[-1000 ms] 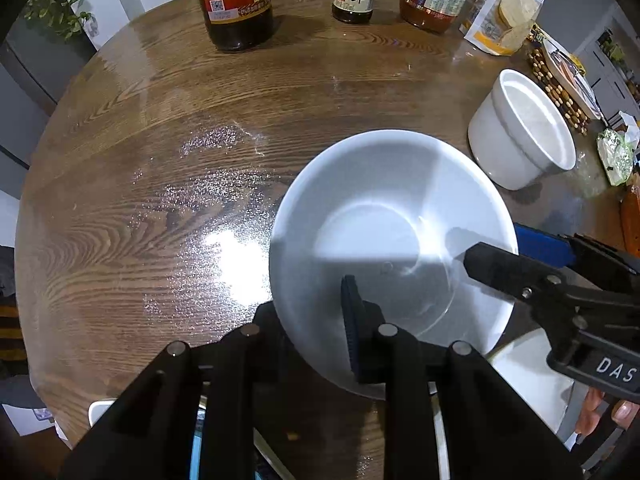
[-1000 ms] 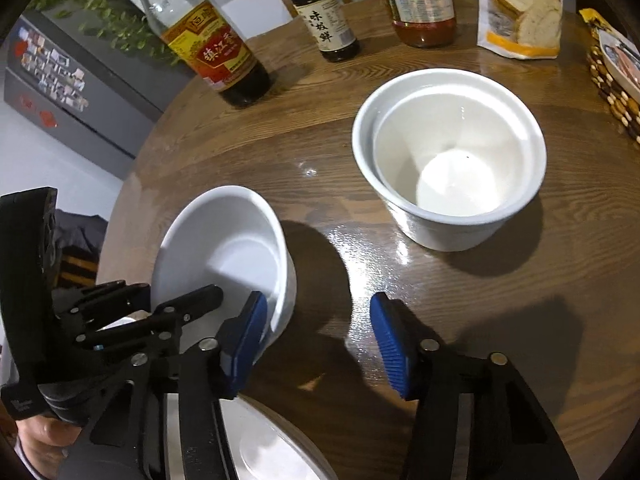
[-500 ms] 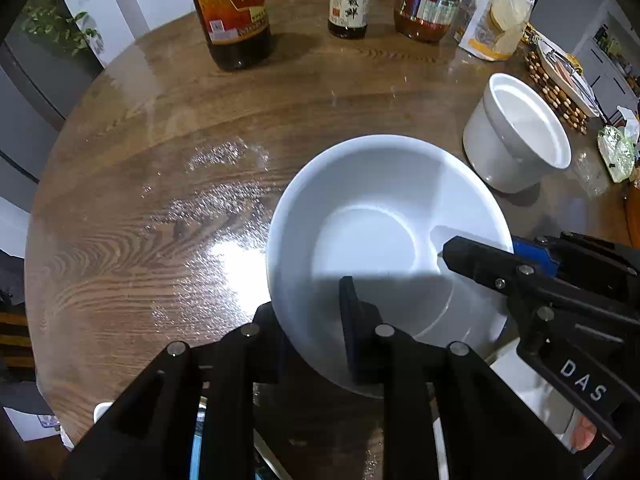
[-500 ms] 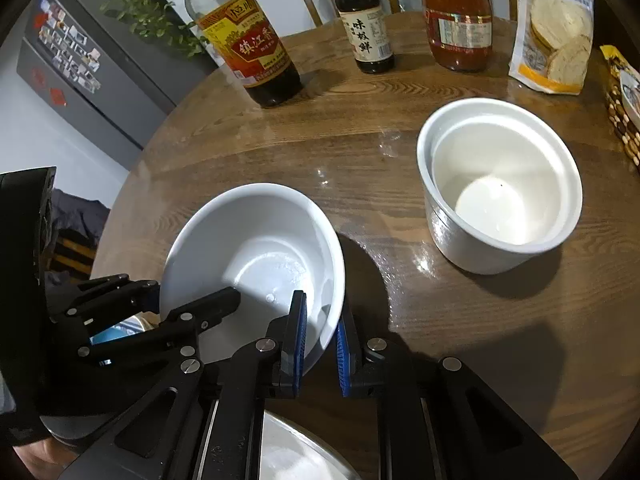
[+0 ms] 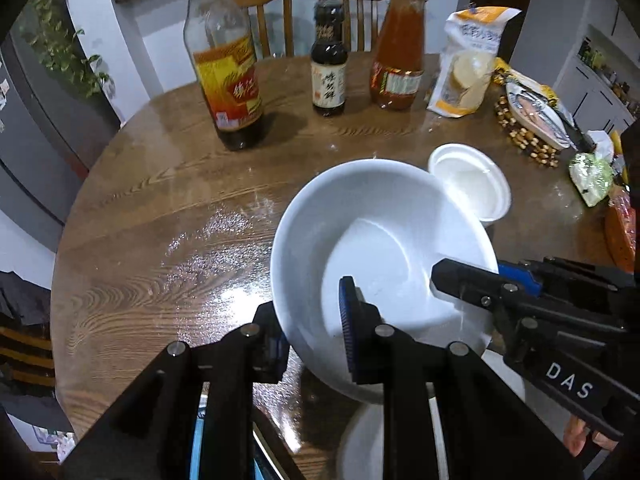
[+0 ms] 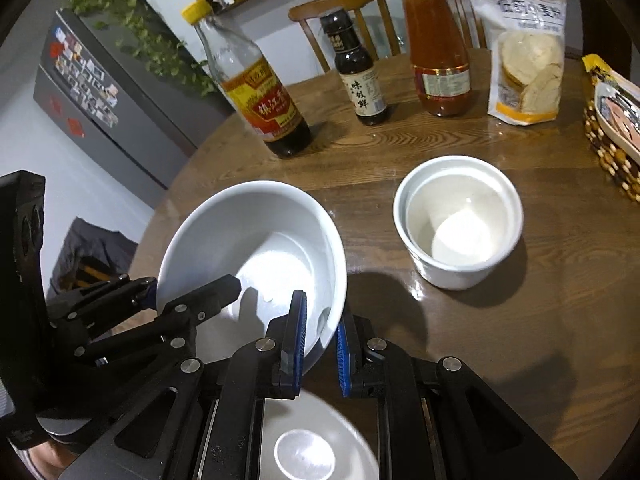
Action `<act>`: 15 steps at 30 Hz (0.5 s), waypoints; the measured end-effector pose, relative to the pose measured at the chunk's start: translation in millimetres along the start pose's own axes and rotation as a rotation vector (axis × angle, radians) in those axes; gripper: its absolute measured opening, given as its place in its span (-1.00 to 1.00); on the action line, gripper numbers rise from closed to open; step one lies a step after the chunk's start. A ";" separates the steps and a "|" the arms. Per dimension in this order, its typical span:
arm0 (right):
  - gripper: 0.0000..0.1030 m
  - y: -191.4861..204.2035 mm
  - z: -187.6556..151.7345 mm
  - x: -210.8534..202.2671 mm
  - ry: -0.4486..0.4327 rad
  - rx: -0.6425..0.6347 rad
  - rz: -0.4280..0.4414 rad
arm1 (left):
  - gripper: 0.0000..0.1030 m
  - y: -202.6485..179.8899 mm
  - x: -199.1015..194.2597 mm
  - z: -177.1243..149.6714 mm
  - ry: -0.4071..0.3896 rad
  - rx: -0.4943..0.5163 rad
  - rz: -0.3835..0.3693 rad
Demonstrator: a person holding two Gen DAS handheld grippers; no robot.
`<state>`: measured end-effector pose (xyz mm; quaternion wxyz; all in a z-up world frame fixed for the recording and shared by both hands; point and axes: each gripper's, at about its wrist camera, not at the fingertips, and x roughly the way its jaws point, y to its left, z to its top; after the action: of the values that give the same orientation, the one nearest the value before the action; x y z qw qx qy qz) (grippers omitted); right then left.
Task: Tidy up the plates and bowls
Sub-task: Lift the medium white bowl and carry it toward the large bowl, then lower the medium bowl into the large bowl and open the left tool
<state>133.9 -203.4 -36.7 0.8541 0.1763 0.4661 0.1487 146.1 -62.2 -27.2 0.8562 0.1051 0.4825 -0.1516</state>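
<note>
2 grippers now clamp the same white bowl (image 5: 380, 248): the left gripper (image 5: 308, 344) pinches its near rim, and the right gripper (image 6: 320, 332), whose jaws stood apart 1 second ago, is clenched on the rim at the bowl's right side. That change means the bowl is secured for a two-handed carry. It hangs tilted above the wooden table (image 5: 160, 220), casting a shadow on the wood in the right wrist view. Compared with the earlier frame, the bowl has come up off the table and the bottles at the far edge show in full. Just below, at the near edge, sits a white plate (image 6: 312, 440), likely the stacking spot. The straight-sided white cup (image 6: 458, 220) stands apart to the right, untouched.
</note>
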 end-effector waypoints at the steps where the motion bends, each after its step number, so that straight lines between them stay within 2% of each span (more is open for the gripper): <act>1: -0.69 -0.6 -1.8 -3.9 -0.005 0.003 0.002 | -0.60 -3.2 -4.4 -0.8 -0.006 0.004 -0.004; 15: -0.69 -12.3 -43.4 -46.3 -0.038 0.038 0.014 | -0.60 -45.3 -38.4 -26.2 -0.034 0.062 -0.007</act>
<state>74.1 -226.6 -29.5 0.8583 0.1987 0.4512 0.1423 90.1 -89.7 -9.2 0.8600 0.1273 0.4635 -0.1713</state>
